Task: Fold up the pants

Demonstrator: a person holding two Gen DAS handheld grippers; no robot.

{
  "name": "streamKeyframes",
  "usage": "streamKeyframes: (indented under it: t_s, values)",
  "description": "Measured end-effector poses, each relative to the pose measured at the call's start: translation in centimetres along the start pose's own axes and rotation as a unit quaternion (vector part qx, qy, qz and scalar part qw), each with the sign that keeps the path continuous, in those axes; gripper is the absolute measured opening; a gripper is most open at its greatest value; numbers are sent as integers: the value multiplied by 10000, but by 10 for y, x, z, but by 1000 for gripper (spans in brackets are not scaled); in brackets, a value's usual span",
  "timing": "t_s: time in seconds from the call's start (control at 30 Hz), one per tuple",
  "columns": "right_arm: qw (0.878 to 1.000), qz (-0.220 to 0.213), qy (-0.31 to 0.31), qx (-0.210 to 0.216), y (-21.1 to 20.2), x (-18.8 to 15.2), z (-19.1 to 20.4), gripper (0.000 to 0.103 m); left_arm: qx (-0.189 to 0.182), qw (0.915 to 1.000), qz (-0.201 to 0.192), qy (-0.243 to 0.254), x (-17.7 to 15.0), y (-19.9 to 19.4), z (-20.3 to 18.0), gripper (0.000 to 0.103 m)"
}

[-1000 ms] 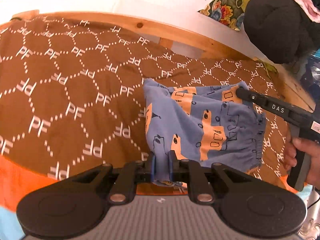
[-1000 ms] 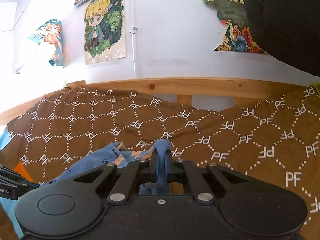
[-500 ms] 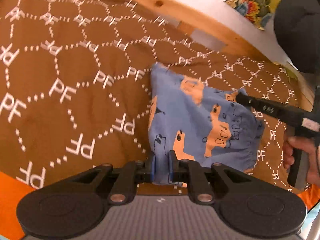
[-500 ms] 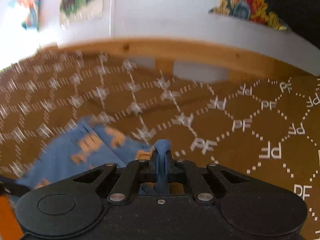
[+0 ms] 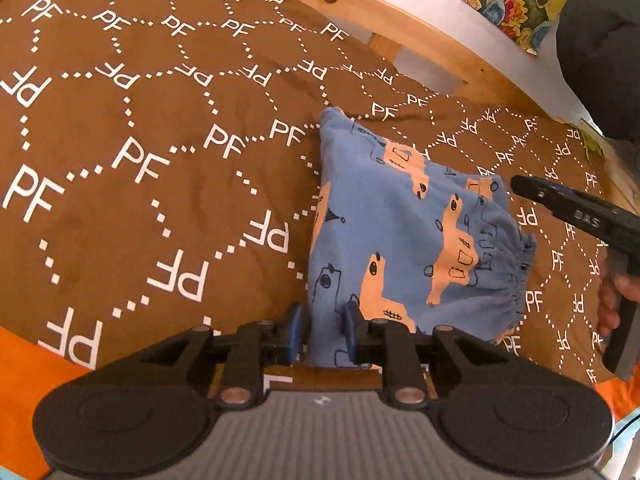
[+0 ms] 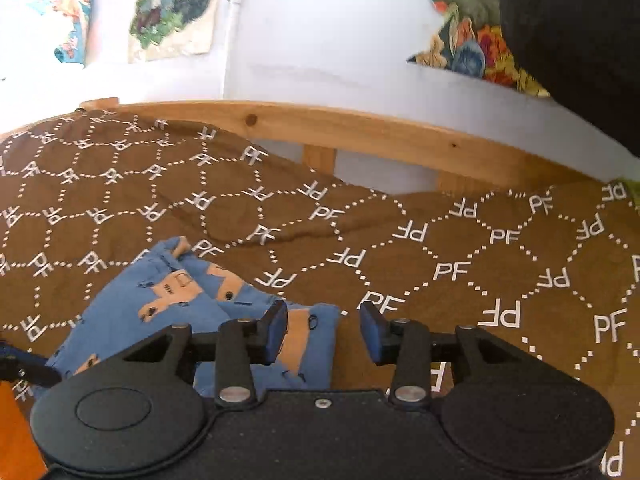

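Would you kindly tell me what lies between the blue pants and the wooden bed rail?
Only brown PF-patterned bedspread lies between the pants and the rail, as the right wrist view shows.

- The pants (image 5: 404,236) are soft matt blue cloth printed with orange shapes, with a gathered, puckered elastic waistband.
- The bedspread (image 5: 140,168) is matt brown cloth, faintly creased, with white printed letters and dotted lines.
- The bed frame (image 6: 360,128) is pale, smooth wood with dark knots.
- The left tool (image 5: 319,334) is matt black plastic with blue pads, shiny metal rivets and a ribbed grey body.
- The right tool (image 6: 323,330) is matt black plastic with a finely grained body.
- The posters (image 6: 172,8) look like paper on a smooth painted wall.
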State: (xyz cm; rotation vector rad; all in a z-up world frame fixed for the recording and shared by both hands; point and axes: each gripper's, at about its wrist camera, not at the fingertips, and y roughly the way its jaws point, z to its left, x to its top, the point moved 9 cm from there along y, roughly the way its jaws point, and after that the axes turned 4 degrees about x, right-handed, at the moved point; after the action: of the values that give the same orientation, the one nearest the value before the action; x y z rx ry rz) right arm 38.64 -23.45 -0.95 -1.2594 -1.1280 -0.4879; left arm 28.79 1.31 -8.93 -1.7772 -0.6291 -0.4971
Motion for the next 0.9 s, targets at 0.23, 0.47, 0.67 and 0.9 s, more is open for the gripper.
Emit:
streamKeyframes:
  t_s: [0.23,0.47,0.67,0.9]
  values:
    - [10000,-40,52,50,-26,-14,5,68,91,9999,-63,17,-2,-6,3,58]
    - [9995,-242,177,50,-47,-19,11,102,269,9988,-395,63,2,-28,1,99]
    - [9989,-426,193,-63,-59,-15,15,102,596,9955,-716,148,7,-44,-4,103]
    - [9972,-471,539,-209,-79,-24,17,102,840,9904,-1061,281,5,-64,-10,103]
